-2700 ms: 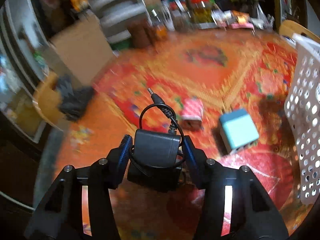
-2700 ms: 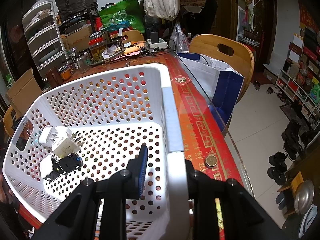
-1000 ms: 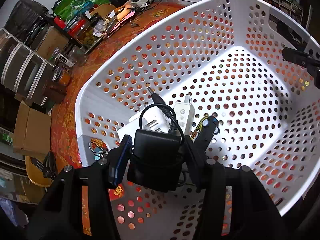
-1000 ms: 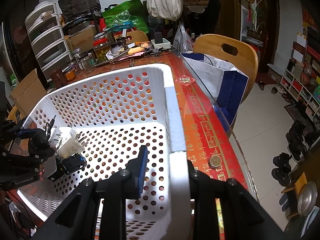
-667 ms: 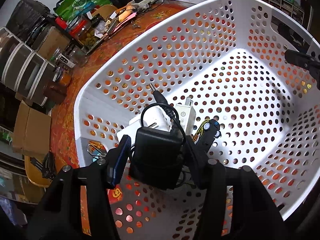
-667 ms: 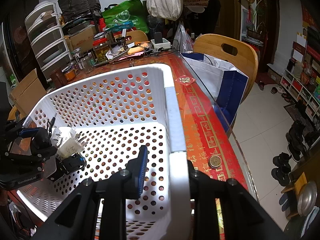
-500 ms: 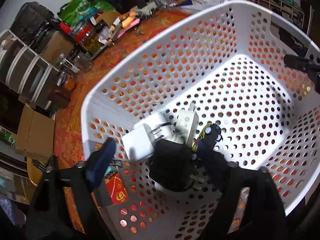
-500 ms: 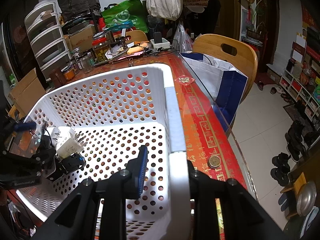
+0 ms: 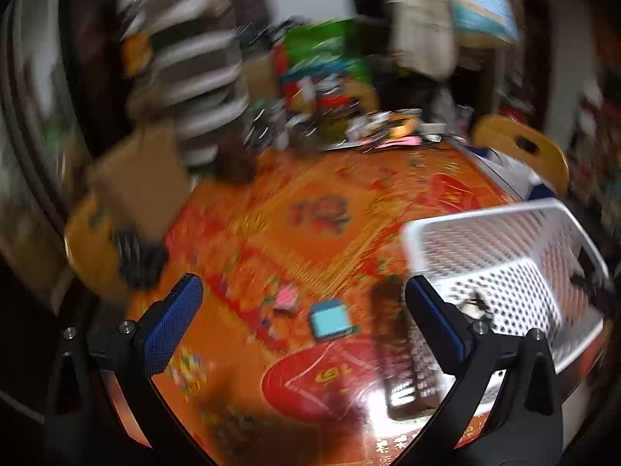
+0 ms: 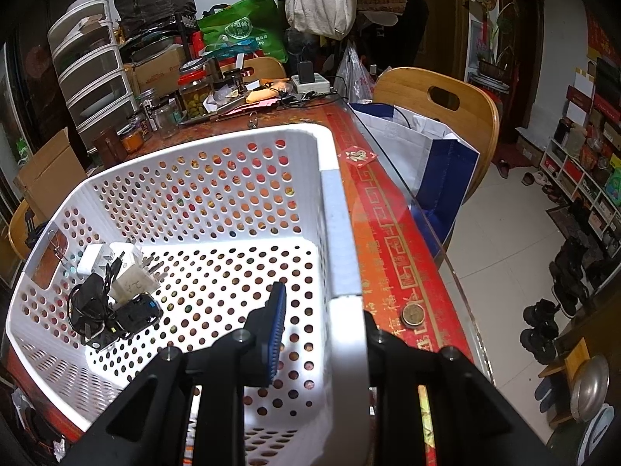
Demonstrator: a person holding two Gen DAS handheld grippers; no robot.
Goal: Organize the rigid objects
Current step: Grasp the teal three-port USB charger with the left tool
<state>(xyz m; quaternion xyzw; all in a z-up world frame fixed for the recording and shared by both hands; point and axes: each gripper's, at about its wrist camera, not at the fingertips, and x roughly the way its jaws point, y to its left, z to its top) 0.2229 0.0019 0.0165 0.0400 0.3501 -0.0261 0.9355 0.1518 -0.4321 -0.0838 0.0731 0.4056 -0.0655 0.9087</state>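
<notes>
The white perforated basket (image 10: 333, 202) stands on the orange patterned table (image 9: 318, 209). My right gripper (image 10: 324, 310) is shut on its near right rim, one finger inside the wall and one outside. A black adapter with its coiled cord (image 10: 91, 303) lies in the basket's left corner, beside white plugs (image 10: 124, 268) and a small black device (image 10: 136, 314). My left gripper (image 9: 300, 285) hangs over the table left of the basket (image 9: 485, 213). Its jaws are opening wide with nothing between them. Below it lie a light blue box (image 9: 330, 316) and a pink box (image 9: 287, 297). The left wrist view is blurred.
A dark long object (image 9: 403, 372) lies by the basket's left wall. A coin (image 10: 412, 315) sits near the table's right edge. Jars (image 10: 194, 93) and clutter crowd the far end. A wooden chair (image 10: 438, 105) with a blue-white bag (image 10: 427, 155) stands on the right, a cardboard box (image 9: 143, 178) on the left.
My left gripper let go of the black adapter inside the basket, opened wide, then rose and swung out left over the table. The right gripper kept still on the rim.
</notes>
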